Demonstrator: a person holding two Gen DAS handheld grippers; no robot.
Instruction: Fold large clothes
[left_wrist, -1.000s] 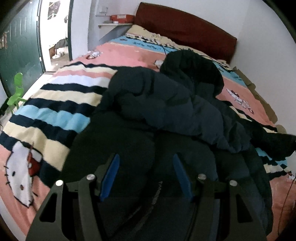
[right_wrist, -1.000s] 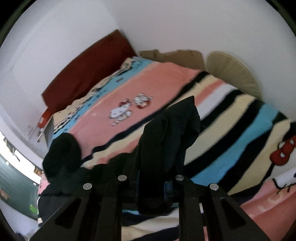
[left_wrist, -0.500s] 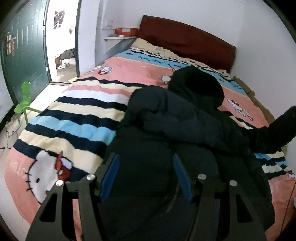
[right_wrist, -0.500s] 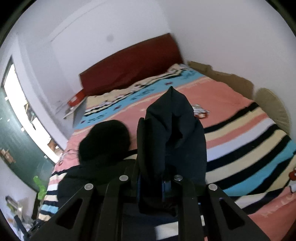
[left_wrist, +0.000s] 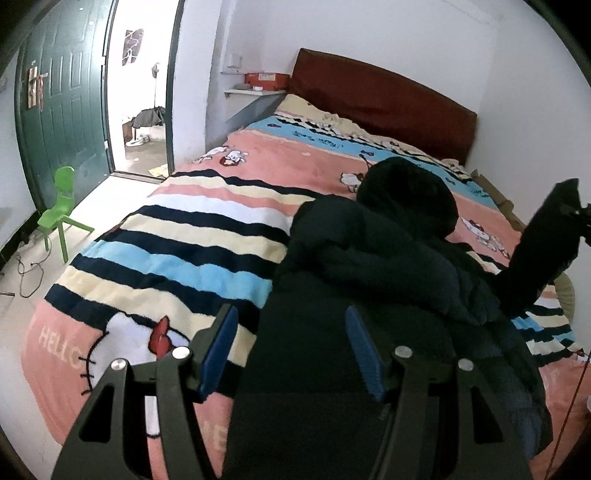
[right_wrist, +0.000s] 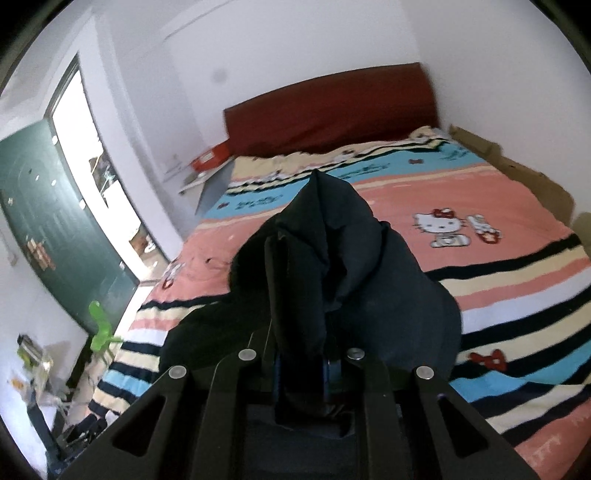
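A large dark padded jacket (left_wrist: 388, 266) with a hood (left_wrist: 406, 192) lies crumpled on the striped Hello Kitty bedspread (left_wrist: 184, 236). My left gripper (left_wrist: 291, 343) is open and empty above the jacket's near hem, blue pads apart. My right gripper (right_wrist: 301, 365) is shut on the jacket's sleeve (right_wrist: 325, 258) and holds it raised above the bed. In the left wrist view the lifted sleeve (left_wrist: 543, 251) shows at the right edge with the right gripper on its end.
A dark red headboard (left_wrist: 384, 103) backs the bed against the white wall. A shelf with a red box (left_wrist: 266, 78) is beside it. A green door (left_wrist: 59, 110) stands open at left, with a small green chair (left_wrist: 62, 210) and cables on the floor.
My right gripper has lifted the sleeve up and swung it toward the jacket's body. My left gripper has pulled back and up from the jacket, still open.
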